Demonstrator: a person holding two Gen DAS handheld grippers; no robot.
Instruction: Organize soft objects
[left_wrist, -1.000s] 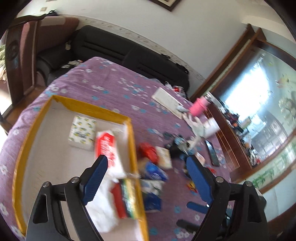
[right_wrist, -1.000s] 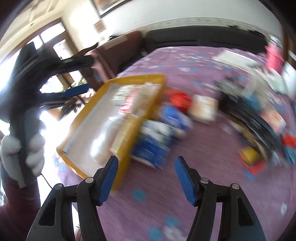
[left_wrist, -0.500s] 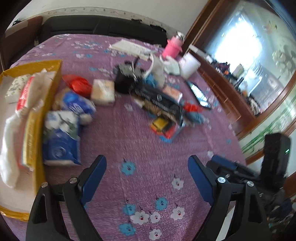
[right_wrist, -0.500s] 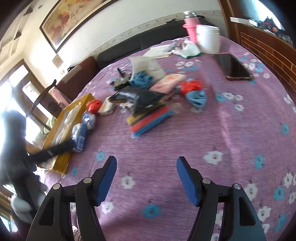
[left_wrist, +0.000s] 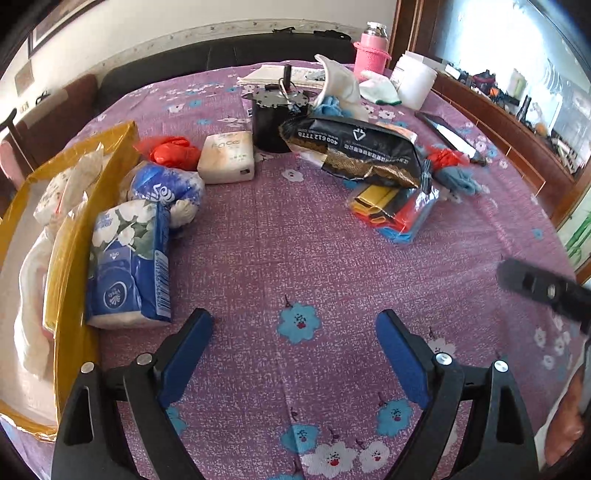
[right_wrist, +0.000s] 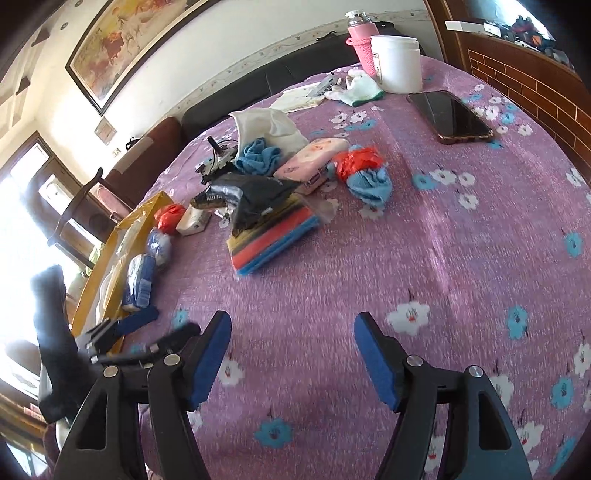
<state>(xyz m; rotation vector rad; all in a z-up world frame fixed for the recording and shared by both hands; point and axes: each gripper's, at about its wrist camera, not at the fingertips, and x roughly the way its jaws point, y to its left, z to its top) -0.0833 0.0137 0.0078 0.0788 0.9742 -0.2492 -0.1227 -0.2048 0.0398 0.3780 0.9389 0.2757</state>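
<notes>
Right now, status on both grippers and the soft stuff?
Left gripper open, empty. Right gripper open, empty. Tissue pack outside yellow box. Nothing blocking.

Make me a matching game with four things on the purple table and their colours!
Things:
1. bottle
2. phone
3. box
4. jar

Colours:
A. white
B. yellow
C. pink
D. black

Pairs: 1-C, 2-D, 3-B, 4-A
</notes>
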